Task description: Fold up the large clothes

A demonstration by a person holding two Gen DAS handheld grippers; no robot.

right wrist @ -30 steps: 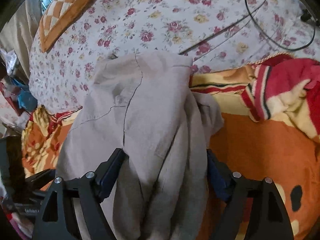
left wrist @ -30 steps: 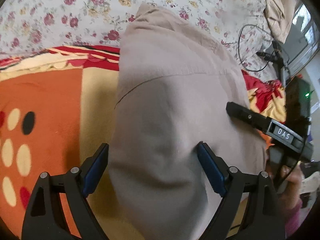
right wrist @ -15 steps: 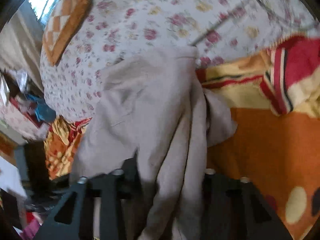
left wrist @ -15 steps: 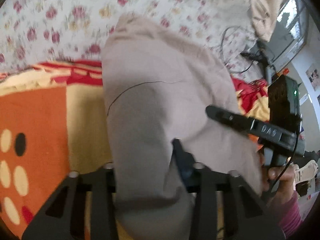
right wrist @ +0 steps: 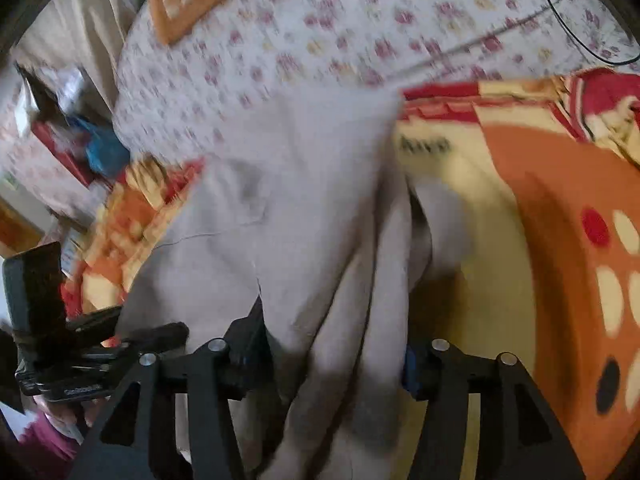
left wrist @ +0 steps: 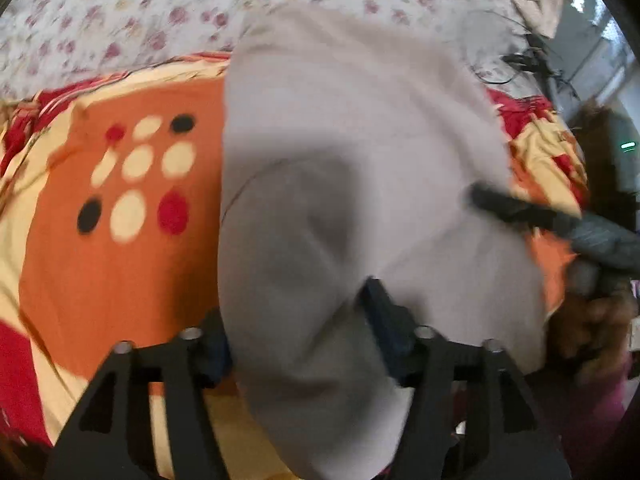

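**Both grippers clamped on the grey garment**

The left gripper (left wrist: 300, 336) has its fingers closed in on a bunched fold of the grey garment (left wrist: 352, 152), which lies over the orange spotted blanket (left wrist: 120, 248). The right gripper (right wrist: 332, 356) likewise pinches gathered pleats of the garment's near edge. Beyond the garment stretches a floral bedsheet (right wrist: 320, 40).

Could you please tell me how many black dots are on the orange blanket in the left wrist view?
2: one black dot at the cluster's upper right, another black dot at its lower left; the garment may hide more.
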